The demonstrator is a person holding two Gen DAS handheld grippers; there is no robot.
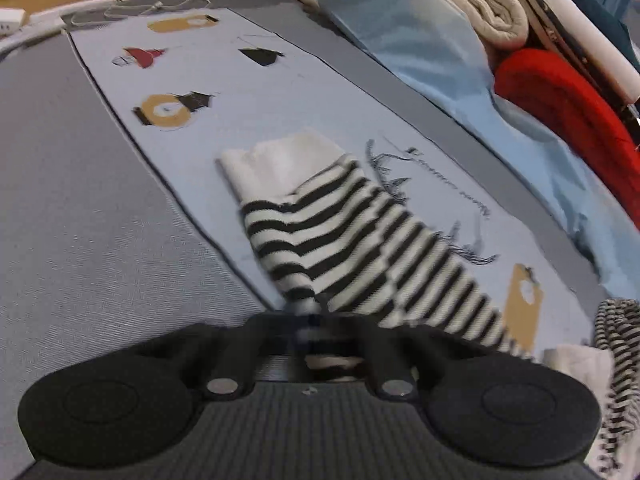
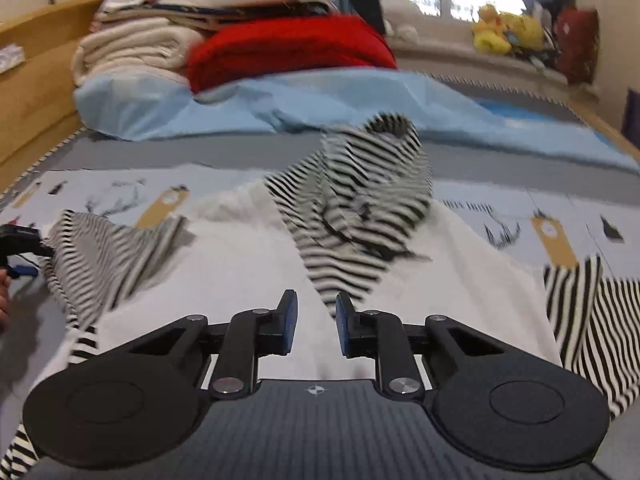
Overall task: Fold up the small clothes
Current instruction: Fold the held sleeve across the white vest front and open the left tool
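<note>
Left wrist: striped sleeve (image 1: 352, 240) bunched, pinched in left tongs (image 1: 310, 316)

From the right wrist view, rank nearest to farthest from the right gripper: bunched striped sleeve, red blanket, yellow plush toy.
From the right gripper:
1. Bunched striped sleeve, just ahead, slightly right.
2. Red blanket, beyond it on the pile, ahead and left.
3. Yellow plush toy, far right on the window ledge.

Left wrist view: low over the bed (image 1: 80, 208), facing along it toward 12 o'clock, close behind the striped garment (image 1: 360, 248). Right wrist view: low, facing the folded pile (image 2: 280, 52) at 12 o'clock. Both views share the garment (image 2: 360, 208) and the pile (image 1: 560, 100).
</note>
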